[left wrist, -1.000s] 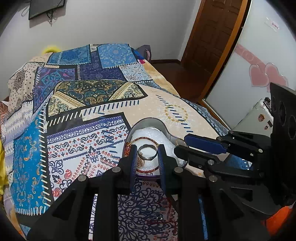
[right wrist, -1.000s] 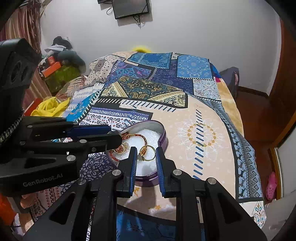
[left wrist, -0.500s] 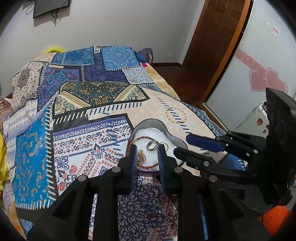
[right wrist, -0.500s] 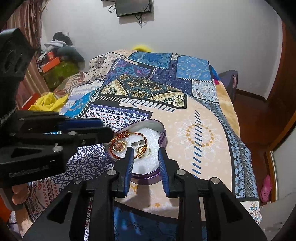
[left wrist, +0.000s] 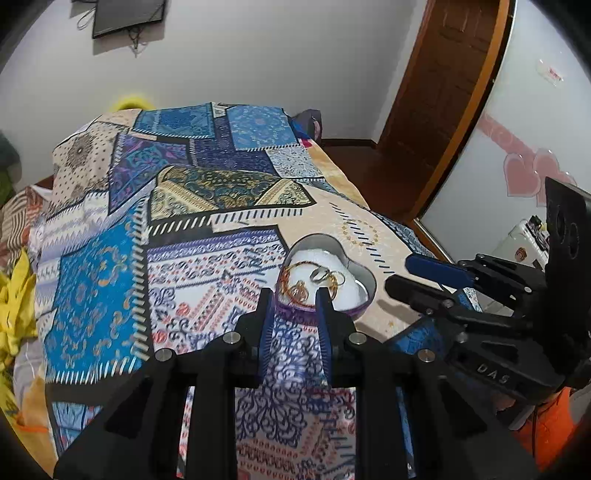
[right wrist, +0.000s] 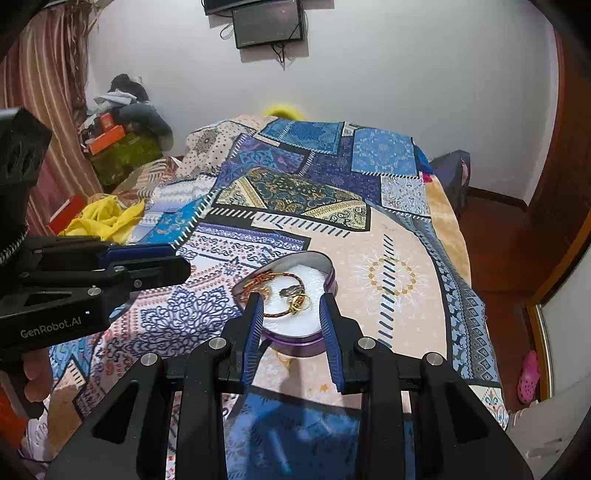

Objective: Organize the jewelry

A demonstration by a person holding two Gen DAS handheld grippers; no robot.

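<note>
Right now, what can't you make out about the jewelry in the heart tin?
- Left wrist view: the left tool covers the tin's near edge.
- Both views: the rings and bangle are too small and tangled to count.
- Right wrist view: a gold glint below the tin, unidentifiable.

White walls (right wrist: 406,74), wall-mounted screen (right wrist: 269,24), patchwork-covered bed (right wrist: 314,192), brown wooden door (left wrist: 454,74), striped curtain (right wrist: 44,92).
</note>
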